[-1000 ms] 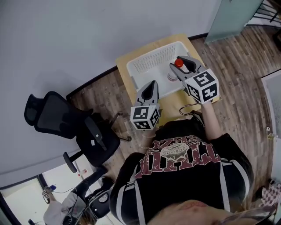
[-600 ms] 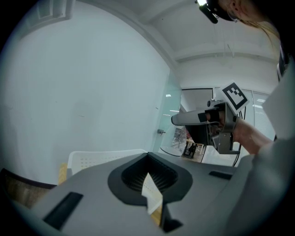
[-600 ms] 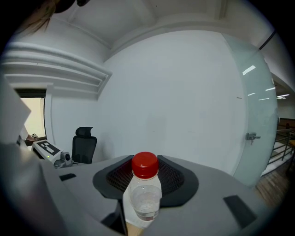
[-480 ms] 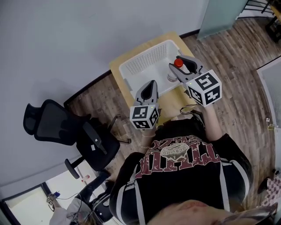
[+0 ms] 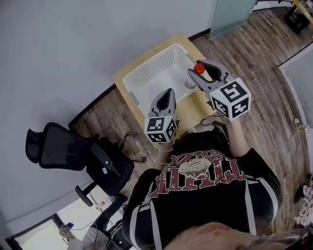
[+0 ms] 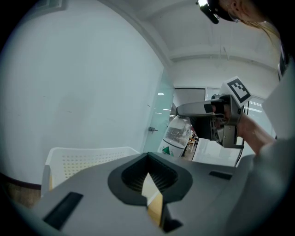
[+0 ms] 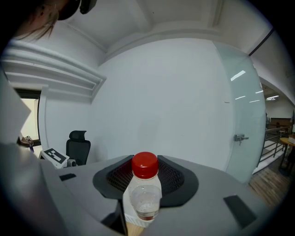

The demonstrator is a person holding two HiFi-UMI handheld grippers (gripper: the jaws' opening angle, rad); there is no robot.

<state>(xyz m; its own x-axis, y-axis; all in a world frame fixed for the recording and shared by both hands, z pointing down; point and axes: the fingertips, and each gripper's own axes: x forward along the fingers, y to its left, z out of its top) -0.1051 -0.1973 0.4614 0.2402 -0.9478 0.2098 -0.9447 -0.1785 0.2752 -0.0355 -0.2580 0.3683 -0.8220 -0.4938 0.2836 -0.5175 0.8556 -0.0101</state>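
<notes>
My right gripper is shut on a small clear plastic bottle with a red cap, held above the white basket. The right gripper view shows the bottle upright between the jaws, red cap on top. My left gripper hangs over the basket's near edge, jaws closed with nothing between them. In the left gripper view the jaws meet, and the bottle and right gripper show ahead over the basket.
The basket sits on a small wooden table against a grey wall. A black office chair stands left of the table on the wooden floor. A glass door is at the upper right.
The head view has shifted, so table and basket sit a little further left. Both grippers keep their hold and stance; the bottle now shows in the left gripper view.
</notes>
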